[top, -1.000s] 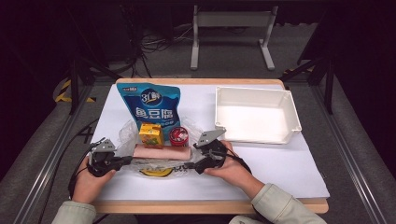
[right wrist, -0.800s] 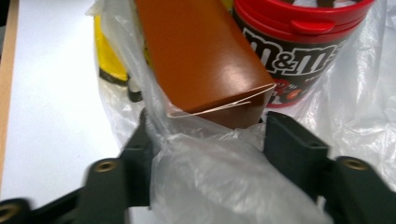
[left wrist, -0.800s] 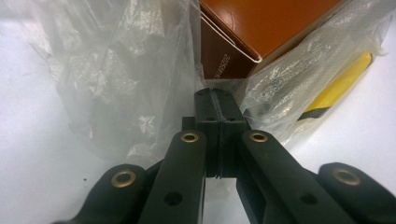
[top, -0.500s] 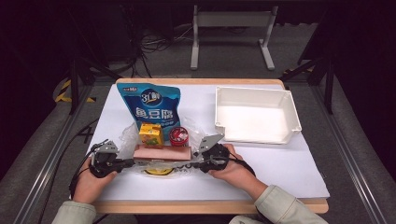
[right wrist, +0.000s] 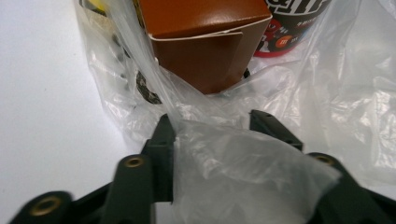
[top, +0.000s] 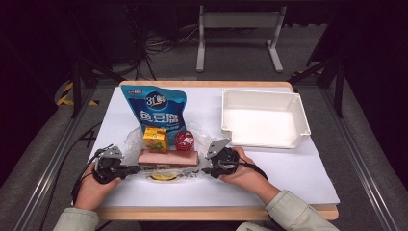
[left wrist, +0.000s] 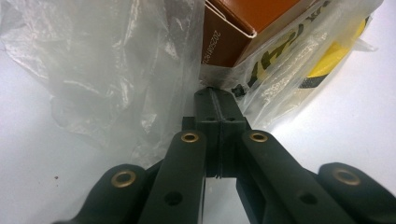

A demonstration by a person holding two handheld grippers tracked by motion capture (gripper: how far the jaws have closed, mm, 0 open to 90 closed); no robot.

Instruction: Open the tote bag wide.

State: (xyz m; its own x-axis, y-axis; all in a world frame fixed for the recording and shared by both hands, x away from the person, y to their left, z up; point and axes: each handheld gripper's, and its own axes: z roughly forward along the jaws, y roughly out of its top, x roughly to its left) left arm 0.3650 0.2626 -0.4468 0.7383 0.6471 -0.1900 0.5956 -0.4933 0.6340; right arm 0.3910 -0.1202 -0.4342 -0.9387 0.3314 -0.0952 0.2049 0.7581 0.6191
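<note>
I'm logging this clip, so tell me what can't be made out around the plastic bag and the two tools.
- Yellow packet, high view: under the brown box, so its label is unreadable.
- Right tool, right gripper view: plastic bag covers the gap, so the grip is unclear.
- Red can, right gripper view: cut off by the top edge.

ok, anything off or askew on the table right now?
Nothing spilled or damaged. The clear plastic bag lies crumpled and spread flat under the brown box, yellow carton and red can. Left gripper is shut on its film; film drapes between the open jaws of the right gripper. The white bin sits square.
</note>
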